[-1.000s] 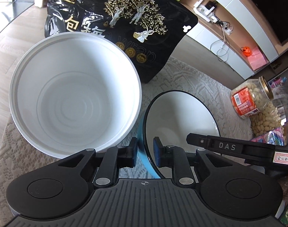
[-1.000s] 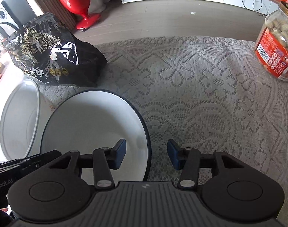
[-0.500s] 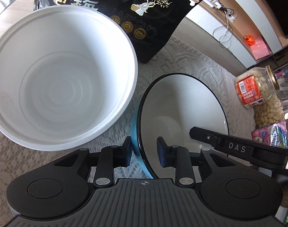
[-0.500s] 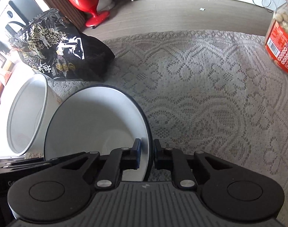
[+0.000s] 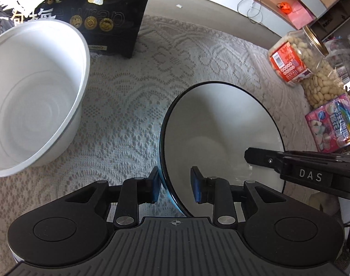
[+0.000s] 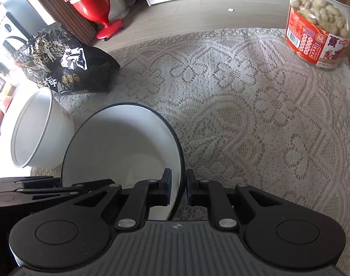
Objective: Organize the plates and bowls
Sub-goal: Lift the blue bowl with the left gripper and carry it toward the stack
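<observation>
Two grippers on one bowl | left gripper point(image 5: 175, 185) jaws apart, straddling the rim of the black-rimmed bowl point(image 5: 218, 124) | right gripper point(image 6: 177, 189) clamped on its opposite rim | white tub point(image 5: 34, 92) just left on lace tablecloth point(image 6: 232, 115) | peanut jar point(image 6: 318, 23) far right

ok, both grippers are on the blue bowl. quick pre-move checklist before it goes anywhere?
1. Right gripper shut on the blue bowl rim: ok.
2. Left gripper grip: not ok, its fingers straddle the rim with a gap showing.
3. Bowl tilt: not ok, it leans steeply.
4. White bowl upright, mouth open and nothing in it: ok.
5. Tablecloth between the two bowls bare: ok.
6. Peanut jar and black bag away from the bowls: ok.
</observation>
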The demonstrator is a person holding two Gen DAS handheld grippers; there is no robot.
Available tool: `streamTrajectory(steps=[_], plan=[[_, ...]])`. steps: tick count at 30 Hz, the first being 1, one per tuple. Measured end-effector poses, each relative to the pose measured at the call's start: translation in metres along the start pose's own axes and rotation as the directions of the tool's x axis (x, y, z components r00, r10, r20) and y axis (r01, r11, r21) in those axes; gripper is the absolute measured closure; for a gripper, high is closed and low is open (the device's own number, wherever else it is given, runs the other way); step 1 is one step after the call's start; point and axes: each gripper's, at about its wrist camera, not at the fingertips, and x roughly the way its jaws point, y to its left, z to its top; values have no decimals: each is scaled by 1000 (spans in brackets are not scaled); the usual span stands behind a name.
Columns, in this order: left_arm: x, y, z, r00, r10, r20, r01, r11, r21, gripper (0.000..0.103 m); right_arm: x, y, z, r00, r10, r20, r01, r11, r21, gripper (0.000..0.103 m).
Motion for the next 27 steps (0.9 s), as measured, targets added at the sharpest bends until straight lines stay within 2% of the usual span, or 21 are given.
streamTrajectory(steps=[7,14,18,23,27], plan=[[14,9,8,999,-38,-8,38,998,-49,77,9,2,9,999,31,-19,-32,999,-9,78],[15,10,8,999,-35,-12,34,998,-55,81,32,2,13,996,32,-82,-32,999,5,75],[17,8,9,1000,-29,-12,28,999,-46,81,33,2,14,996,39,-80,-39,999,1,74],[18,9,13,999,-21,-31,18,995,-94,81,35,5,16,997,44,-66,-46,999,-23,68],[18,5,11,1000,-11,-28,8,997,-73,80,35,6,16,997,39,-69,-40,999,-26,66]])
